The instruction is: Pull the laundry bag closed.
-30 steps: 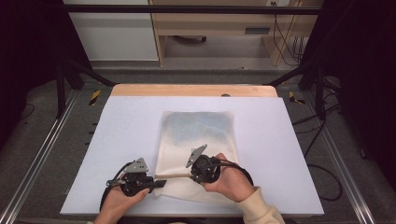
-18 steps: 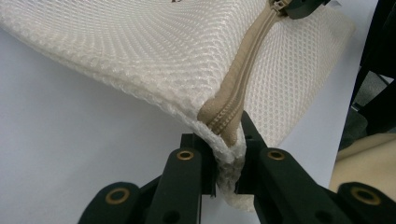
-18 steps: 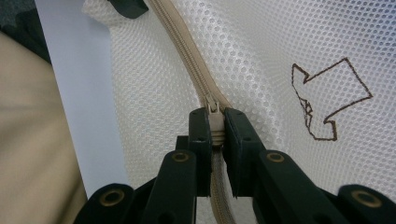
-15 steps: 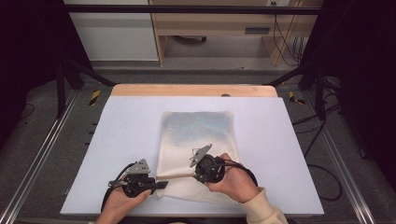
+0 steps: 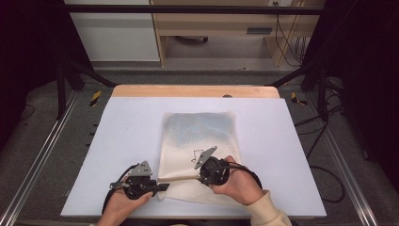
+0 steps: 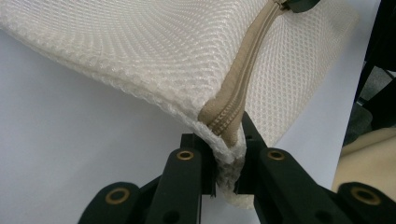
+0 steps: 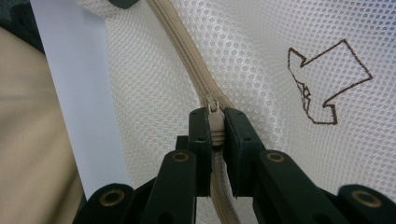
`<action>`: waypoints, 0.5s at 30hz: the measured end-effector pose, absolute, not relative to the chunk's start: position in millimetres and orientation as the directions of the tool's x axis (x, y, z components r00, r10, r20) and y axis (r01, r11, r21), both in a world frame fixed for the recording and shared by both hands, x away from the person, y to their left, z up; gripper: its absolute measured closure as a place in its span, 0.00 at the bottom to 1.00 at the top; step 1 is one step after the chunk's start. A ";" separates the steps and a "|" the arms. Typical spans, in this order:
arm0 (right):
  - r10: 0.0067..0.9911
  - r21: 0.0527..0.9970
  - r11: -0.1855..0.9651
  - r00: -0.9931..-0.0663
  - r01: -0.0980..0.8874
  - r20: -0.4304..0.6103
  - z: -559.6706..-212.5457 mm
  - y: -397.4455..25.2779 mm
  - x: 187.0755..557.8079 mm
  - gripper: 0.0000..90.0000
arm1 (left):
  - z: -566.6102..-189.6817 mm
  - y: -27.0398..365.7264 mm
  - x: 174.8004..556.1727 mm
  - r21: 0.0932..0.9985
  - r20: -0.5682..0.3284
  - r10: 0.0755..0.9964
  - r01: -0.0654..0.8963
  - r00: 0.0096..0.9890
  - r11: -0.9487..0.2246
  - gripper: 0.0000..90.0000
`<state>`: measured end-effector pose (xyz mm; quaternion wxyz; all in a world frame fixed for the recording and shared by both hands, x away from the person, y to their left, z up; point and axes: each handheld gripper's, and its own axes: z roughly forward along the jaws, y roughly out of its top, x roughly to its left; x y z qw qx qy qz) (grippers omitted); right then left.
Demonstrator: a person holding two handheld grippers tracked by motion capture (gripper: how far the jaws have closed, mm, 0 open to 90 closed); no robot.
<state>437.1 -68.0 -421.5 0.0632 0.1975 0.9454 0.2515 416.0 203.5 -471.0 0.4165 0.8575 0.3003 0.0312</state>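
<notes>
Mesh bag (image 5: 197, 141) flat on table (image 5: 291, 141), near front edge, toward middle. Left gripper (image 6: 225, 161) clamped narrow on bag corner at zipper (image 6: 243, 79) end. Right gripper (image 7: 215, 135) pinched tight on zipper pull (image 7: 213, 109).

Risks, as judged: small pull may slip from jaws if tugged off zipper line; mesh may bunch and jam slider if left grip slackens; corner may tear free under hard pull.

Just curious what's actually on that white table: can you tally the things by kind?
Mesh zipper bag, cream with a tan zipper: 1
Hand-held tools, black: 2, the left tool clamped on the bag's corner and the right tool clamped on the zipper pull
Total: 3 things on the table
</notes>
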 end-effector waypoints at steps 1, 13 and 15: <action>0.403 0.500 0.798 -0.915 0.337 -0.026 -421.1 -69.7 437.2 0.91 | -470.9 203.7 415.9 0.733 -0.198 0.541 0.490 0.817 -0.472 0.92; 0.423 0.504 0.787 -0.906 0.357 -0.019 -419.3 -79.3 437.6 0.91 | -470.7 204.9 416.7 0.737 -0.210 0.536 0.493 0.818 -0.463 0.92; 0.426 0.502 0.788 -0.904 0.358 -0.024 -418.8 -81.5 435.9 0.91 | -470.8 204.1 416.1 0.736 -0.206 0.536 0.491 0.819 -0.467 0.92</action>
